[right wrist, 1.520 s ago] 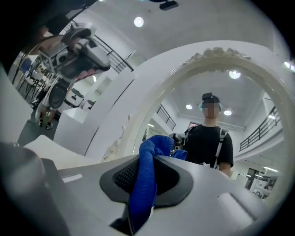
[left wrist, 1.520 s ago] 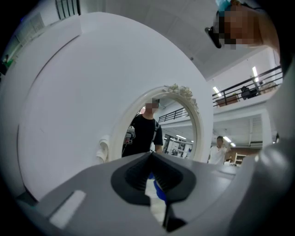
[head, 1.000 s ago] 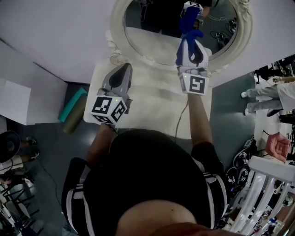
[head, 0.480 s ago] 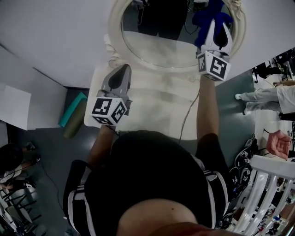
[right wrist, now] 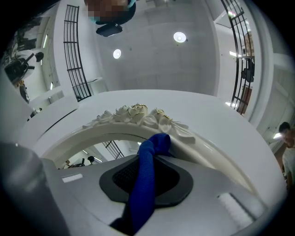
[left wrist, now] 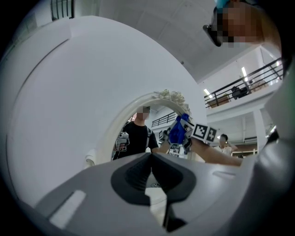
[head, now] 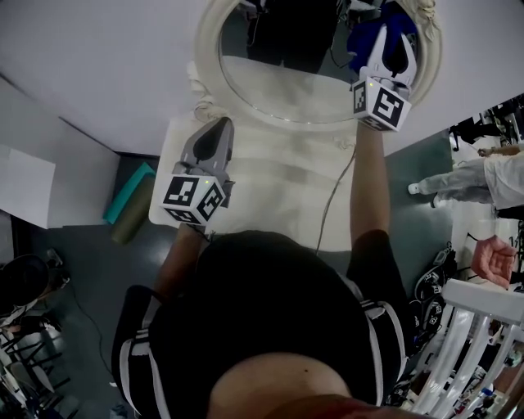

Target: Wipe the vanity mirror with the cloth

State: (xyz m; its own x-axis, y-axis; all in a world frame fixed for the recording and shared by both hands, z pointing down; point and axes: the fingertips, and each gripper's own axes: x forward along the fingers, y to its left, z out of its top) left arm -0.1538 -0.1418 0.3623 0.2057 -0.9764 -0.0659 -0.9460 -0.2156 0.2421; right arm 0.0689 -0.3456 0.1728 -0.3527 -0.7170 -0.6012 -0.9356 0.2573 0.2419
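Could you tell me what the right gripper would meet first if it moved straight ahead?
Most likely the vanity mirror's frame, just under its carved flowers: the blue cloth clamped in the right gripper points at that inner edge. Whether it touches yet is unclear.

The head view looks from above the person's torso [head: 270, 327] steeply down onto the white vanity top [head: 278, 196]. The vanity mirror [head: 278, 82] lies at its upper edge, and the left gripper [head: 219, 123] and right gripper [head: 391, 24] are seen from behind. The left gripper view sits low behind its jaws, a little way off from the mirror, and faces forward and up at it. With the head view it shares the glass, the right gripper and the blue cloth [head: 364, 41]. The right gripper view is very near the mirror's carved crest [right wrist: 138, 113] and tilts up past it to the ceiling [right wrist: 152, 50]
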